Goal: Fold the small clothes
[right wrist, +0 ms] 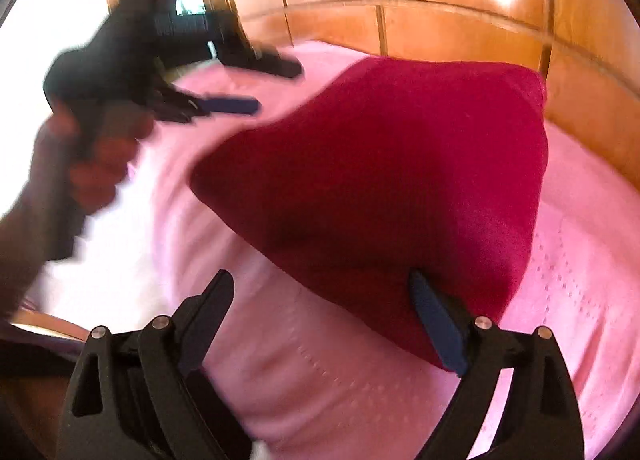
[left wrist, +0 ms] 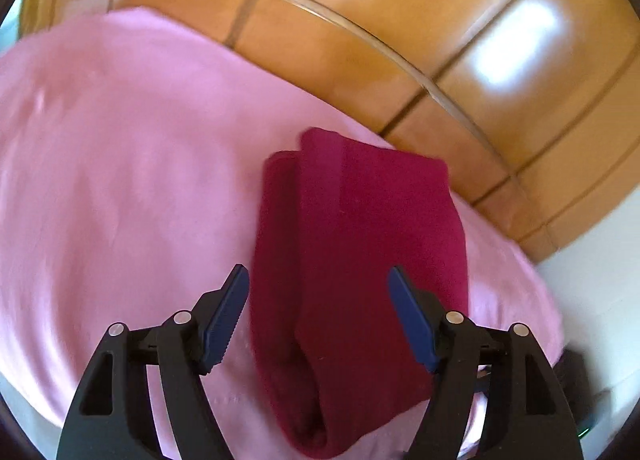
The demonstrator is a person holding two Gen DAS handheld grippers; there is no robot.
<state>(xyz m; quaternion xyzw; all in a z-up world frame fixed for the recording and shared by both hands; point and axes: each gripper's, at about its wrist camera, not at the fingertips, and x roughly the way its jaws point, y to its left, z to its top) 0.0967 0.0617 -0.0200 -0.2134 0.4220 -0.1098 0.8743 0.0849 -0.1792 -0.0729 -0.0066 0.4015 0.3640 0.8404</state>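
A dark red folded garment [left wrist: 356,260] lies on a pink cloth [left wrist: 120,179] that covers the table. My left gripper [left wrist: 318,280] is open just above the garment's near end, one finger on each side, holding nothing. In the right wrist view the same red garment [right wrist: 392,187] fills the middle on the pink cloth [right wrist: 580,260]. My right gripper [right wrist: 320,288] is open at the garment's near edge, its right pad [right wrist: 436,324] against the fabric. The left gripper [right wrist: 240,87] shows blurred at upper left, held by a hand [right wrist: 100,163].
A glass table edge [left wrist: 400,55] curves past the pink cloth, with orange floor tiles [left wrist: 500,99] beyond. A white wall [left wrist: 600,280] is at the right. In the right wrist view wooden panels [right wrist: 440,19] stand behind the table.
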